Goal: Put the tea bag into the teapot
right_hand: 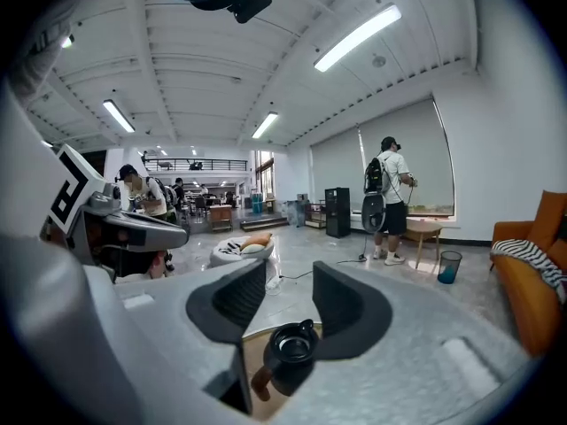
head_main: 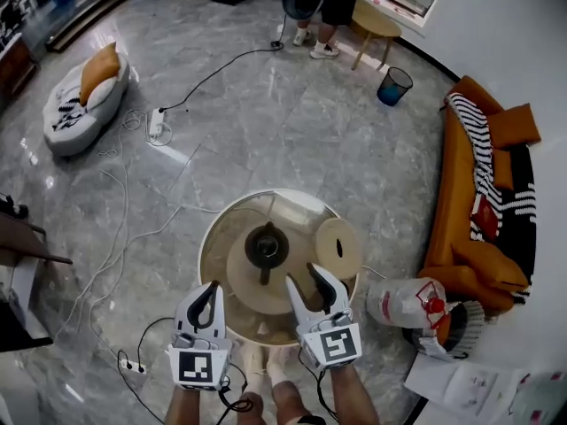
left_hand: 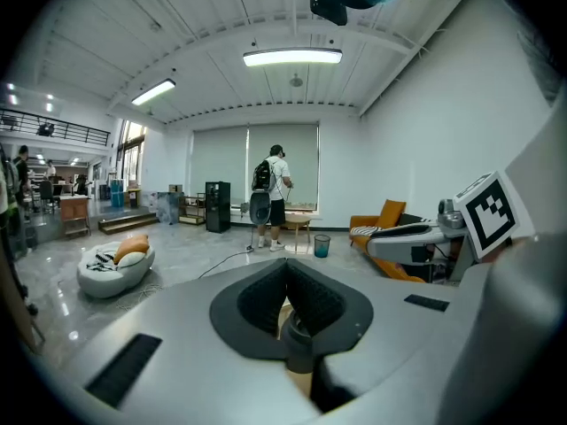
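A dark teapot point(head_main: 266, 246) with no lid on stands on a round wooden tray in the middle of a small round table point(head_main: 213, 237). In the right gripper view the teapot point(right_hand: 288, 352) shows low between the jaws, its mouth empty and dark. My right gripper point(head_main: 306, 277) hangs above the table's near edge, its jaws apart with nothing between them point(right_hand: 288, 295). My left gripper point(head_main: 211, 292) is level with it on the left, its pads meeting at the tips point(left_hand: 286, 266), and the teapot point(left_hand: 297, 326) shows beneath them. I see no tea bag in any view.
A round wooden disc point(head_main: 339, 248) lies on the table right of the teapot. An orange sofa point(head_main: 478, 202) and a white plastic bag point(head_main: 407, 301) are at the right. A person point(head_main: 328, 7), a blue bin point(head_main: 393, 85) and floor cables point(head_main: 158, 122) lie beyond.
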Demonstrator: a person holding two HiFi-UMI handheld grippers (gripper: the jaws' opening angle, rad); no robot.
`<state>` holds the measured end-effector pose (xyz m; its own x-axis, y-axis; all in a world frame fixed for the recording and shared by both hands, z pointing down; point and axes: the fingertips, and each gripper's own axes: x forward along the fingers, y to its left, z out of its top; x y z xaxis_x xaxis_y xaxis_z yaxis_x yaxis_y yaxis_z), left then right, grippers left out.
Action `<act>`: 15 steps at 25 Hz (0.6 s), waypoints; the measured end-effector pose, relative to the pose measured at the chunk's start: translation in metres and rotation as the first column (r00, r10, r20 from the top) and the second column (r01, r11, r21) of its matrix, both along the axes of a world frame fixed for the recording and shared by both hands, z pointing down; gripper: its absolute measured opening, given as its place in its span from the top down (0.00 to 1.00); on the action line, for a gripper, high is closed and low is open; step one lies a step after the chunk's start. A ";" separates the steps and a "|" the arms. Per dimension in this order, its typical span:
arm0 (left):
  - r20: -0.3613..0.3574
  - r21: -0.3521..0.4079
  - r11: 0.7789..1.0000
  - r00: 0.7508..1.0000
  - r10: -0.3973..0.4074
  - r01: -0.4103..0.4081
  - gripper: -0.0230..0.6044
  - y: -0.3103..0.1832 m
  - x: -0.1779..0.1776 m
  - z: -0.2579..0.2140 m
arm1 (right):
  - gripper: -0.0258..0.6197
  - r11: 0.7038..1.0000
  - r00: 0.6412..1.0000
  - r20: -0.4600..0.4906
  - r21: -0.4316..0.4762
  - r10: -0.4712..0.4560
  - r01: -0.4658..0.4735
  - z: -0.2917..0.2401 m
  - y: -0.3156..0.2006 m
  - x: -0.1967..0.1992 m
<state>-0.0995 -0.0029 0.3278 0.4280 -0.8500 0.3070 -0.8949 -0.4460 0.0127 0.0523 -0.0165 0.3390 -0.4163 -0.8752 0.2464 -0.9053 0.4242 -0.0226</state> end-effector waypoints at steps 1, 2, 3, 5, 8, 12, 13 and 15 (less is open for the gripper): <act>0.017 0.020 1.000 1.000 0.020 -0.021 0.94 0.006 0.000 -0.003 | 0.71 1.000 1.000 0.004 0.013 0.010 -0.010 -0.007 0.007 0.002; 0.022 0.031 0.999 0.999 0.032 -0.033 0.94 0.011 0.001 -0.007 | 0.72 1.000 1.000 0.005 0.023 0.020 -0.020 -0.014 0.014 0.004; 0.021 0.038 0.998 0.999 0.039 -0.040 0.94 0.016 0.002 -0.010 | 0.74 0.999 1.000 0.006 0.026 0.029 -0.029 -0.019 0.021 0.005; 0.022 0.042 0.998 0.998 0.050 -0.051 0.94 0.028 0.004 -0.014 | 0.80 0.999 0.999 0.009 0.020 0.046 -0.046 -0.026 0.034 0.006; 0.011 0.036 0.997 0.998 0.063 -0.064 0.94 0.044 0.004 -0.020 | 0.84 0.997 0.997 0.014 0.021 0.072 -0.072 -0.034 0.055 0.007; -0.032 -0.016 0.999 0.998 0.050 -0.051 0.94 0.063 0.007 -0.032 | 0.92 0.994 0.995 0.008 0.032 0.101 -0.101 -0.041 0.082 0.005; -0.016 -0.006 0.998 0.998 0.066 -0.066 0.94 0.068 0.005 -0.030 | 0.95 0.994 0.994 0.009 0.030 0.106 -0.107 -0.042 0.089 0.004; 0.007 0.007 0.996 0.996 0.090 -0.090 0.94 0.075 0.004 -0.028 | 0.96 0.994 0.994 0.012 0.021 0.109 -0.109 -0.042 0.101 0.002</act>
<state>-0.0958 0.0725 0.2995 0.5004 -0.8105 0.3045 -0.8514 -0.5245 0.0032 0.0545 0.0845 0.2975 -0.3205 -0.9207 0.2228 -0.9459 0.3235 -0.0240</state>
